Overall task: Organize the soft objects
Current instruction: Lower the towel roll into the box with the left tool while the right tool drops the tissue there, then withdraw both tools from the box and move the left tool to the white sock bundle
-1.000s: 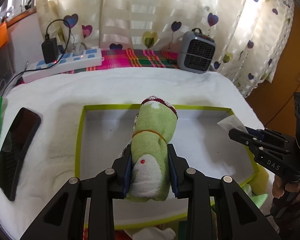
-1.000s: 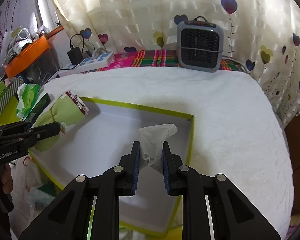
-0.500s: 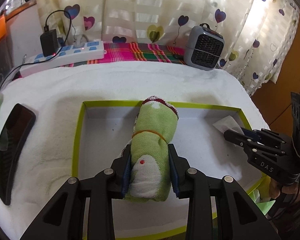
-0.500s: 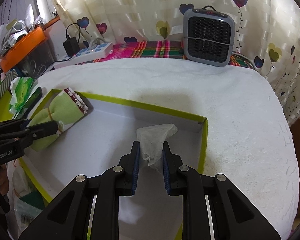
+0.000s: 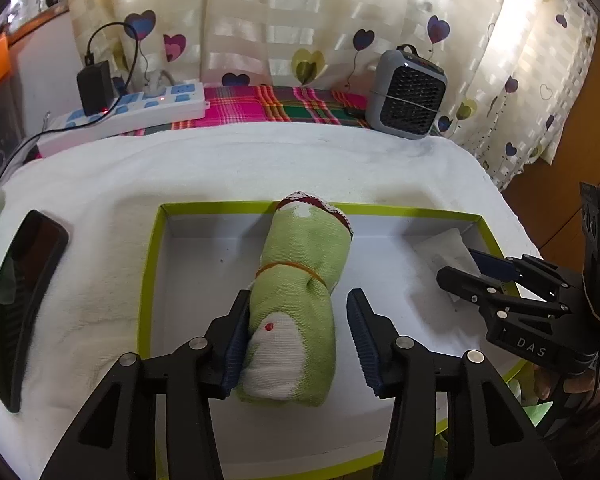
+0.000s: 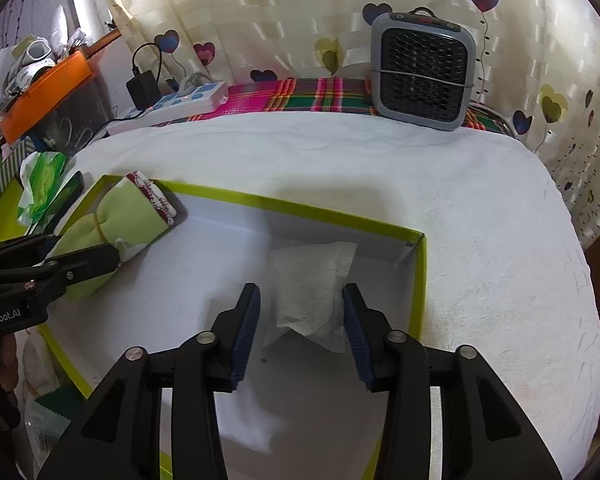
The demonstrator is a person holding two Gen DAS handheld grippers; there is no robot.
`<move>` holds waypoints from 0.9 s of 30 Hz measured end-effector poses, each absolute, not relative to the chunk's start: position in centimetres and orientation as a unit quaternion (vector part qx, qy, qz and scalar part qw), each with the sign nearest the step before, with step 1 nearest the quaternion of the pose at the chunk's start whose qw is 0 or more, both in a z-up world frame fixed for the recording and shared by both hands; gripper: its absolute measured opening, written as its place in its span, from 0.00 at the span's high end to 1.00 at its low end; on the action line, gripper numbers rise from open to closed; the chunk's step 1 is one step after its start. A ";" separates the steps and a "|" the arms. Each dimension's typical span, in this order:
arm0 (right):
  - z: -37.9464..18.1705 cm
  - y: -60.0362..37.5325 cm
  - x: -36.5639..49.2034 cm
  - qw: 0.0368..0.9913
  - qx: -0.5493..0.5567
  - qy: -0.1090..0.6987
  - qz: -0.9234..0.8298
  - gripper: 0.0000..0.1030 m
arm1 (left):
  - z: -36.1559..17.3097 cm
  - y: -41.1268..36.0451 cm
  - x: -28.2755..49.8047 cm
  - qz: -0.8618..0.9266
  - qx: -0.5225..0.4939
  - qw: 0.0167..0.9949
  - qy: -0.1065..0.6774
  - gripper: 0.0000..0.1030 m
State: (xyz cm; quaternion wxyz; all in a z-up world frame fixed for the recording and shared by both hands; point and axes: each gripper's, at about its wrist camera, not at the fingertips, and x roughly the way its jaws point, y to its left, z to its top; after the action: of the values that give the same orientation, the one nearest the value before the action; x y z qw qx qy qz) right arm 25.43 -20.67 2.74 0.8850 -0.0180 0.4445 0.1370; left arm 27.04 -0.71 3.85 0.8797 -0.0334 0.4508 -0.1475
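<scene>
I am opening both grippers, left gripper (image 5: 296,340) releasing the towel roll (image 5: 300,300) pointing to twelve o'clock, right gripper (image 6: 300,328) freeing the tissue (image 6: 312,292).

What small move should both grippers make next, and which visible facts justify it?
Probably lift both clear. The rolled green cloth and white tissue lie inside the green-rimmed box; left gripper and right gripper are opening, with gaps beside both items.
</scene>
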 end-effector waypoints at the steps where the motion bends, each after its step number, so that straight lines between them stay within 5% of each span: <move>1: 2.8 -20.6 25.4 0.885 -0.019 0.444 0.138 0.55 | 3.9 -0.7 27.0 -0.147 -0.034 0.880 0.451 0.54; 7: 2.9 -20.8 25.3 0.888 -0.013 0.438 0.136 0.54 | 4.2 -0.7 26.7 -0.142 -0.033 0.884 0.444 0.45; 27: 5.1 -21.4 21.8 0.905 -0.006 0.405 0.129 0.49 | 6.6 0.5 23.3 -0.132 -0.042 0.899 0.414 0.44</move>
State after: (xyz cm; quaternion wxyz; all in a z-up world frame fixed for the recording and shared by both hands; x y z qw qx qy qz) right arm 21.78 -21.43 5.07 0.9049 -0.0062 0.4054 0.1294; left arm 23.32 0.53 6.61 0.8994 -0.0420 0.4145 -0.1324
